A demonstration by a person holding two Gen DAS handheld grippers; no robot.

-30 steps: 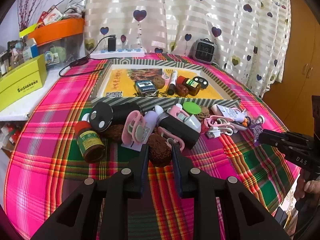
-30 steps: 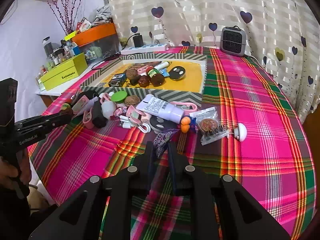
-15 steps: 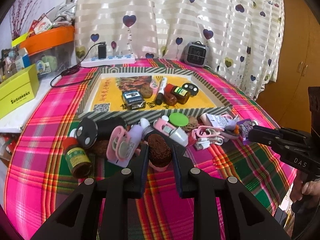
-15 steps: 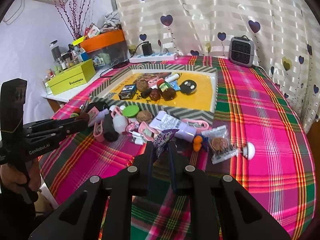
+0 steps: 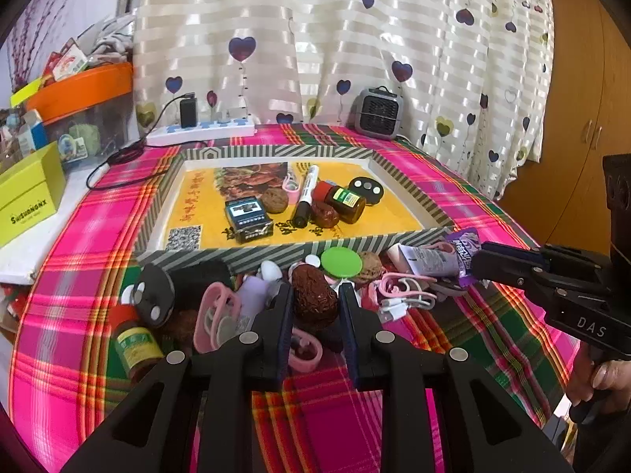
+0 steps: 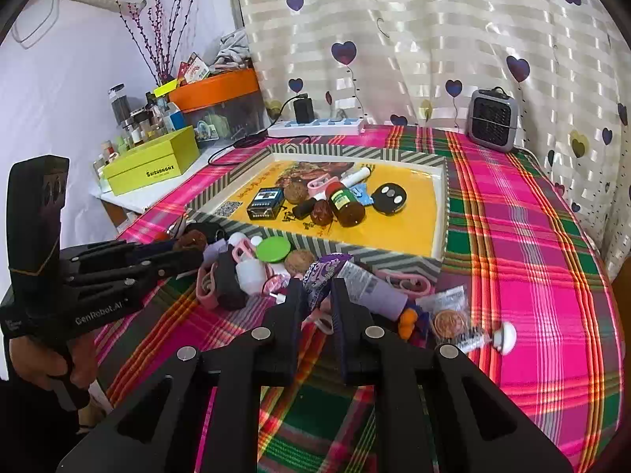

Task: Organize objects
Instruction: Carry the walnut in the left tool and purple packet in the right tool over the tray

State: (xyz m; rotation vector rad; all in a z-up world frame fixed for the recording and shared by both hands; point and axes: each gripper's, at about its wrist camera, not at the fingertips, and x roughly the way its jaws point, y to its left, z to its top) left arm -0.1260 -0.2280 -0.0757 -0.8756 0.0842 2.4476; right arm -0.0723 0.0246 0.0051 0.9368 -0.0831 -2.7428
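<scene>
My left gripper (image 5: 314,295) is shut on a brown wrinkled nut (image 5: 313,295) and holds it above the pile of small objects in front of the tray. My right gripper (image 6: 316,291) is shut on a purple snack packet (image 6: 321,276) and holds it near the tray's front wall; the packet also shows in the left wrist view (image 5: 465,250). The striped tray (image 5: 276,250) with a yellow floor holds a marker (image 5: 307,195), a small black box (image 5: 248,218), a brown bottle (image 5: 345,201), a black key fob (image 5: 366,189) and walnuts.
The pile in front of the tray includes a green lid (image 5: 341,262), pink clips (image 5: 217,315), a small yellow-label bottle (image 5: 136,345), a white cable (image 5: 402,303) and a tube (image 6: 370,283). A small grey heater (image 6: 493,120), power strip (image 6: 315,128) and yellow box (image 6: 154,165) stand behind.
Both grippers have lifted their objects off the tablecloth and moved forward toward the tray. The nut rose out of the pile; the purple packet moved up close to the tray's front wall.
</scene>
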